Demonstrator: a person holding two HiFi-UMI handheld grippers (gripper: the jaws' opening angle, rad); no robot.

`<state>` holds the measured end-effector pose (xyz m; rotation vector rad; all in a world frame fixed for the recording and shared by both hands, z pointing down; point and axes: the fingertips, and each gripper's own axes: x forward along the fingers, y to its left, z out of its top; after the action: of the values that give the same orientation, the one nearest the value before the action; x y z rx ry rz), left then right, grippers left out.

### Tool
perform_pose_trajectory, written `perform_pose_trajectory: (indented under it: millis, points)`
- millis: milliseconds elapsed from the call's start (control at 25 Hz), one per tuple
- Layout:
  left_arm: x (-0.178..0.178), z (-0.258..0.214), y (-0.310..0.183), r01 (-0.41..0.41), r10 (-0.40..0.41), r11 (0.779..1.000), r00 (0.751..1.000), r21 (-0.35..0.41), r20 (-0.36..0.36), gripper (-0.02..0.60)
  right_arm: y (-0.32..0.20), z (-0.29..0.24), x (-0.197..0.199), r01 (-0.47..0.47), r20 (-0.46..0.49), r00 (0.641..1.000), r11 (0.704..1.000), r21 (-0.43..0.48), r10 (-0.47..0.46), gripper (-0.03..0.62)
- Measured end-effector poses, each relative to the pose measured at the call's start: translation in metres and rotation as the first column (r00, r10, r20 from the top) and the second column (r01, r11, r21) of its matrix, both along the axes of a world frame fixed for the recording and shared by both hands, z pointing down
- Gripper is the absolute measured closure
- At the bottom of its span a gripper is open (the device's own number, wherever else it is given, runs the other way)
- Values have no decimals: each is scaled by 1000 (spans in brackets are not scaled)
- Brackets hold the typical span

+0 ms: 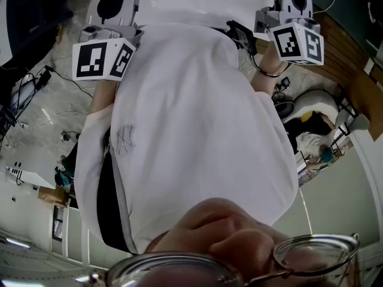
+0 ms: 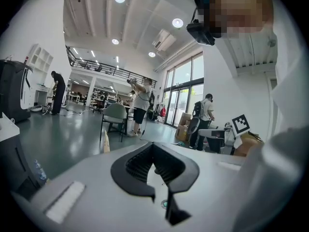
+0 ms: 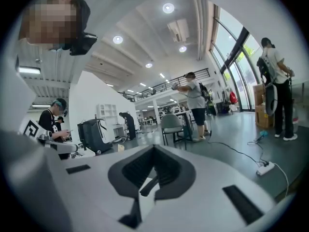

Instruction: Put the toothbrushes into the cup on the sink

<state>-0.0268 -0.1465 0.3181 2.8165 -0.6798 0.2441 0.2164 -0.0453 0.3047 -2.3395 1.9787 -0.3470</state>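
Head view looks down a white shirt, with one marker cube at upper left and another at upper right. Only the gripper views show jaws: left gripper and right gripper are both pressed together and empty, facing an open hall. Toothbrushes and cup appear in no view.
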Motion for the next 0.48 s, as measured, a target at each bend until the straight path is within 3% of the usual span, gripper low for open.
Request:
perform_pose_trajectory:
  millis: [480]
  points:
    - [18,9,16,-48,48,999,999,-12,13,572,71,18,27,-188,89,978,982,-12,188,586]
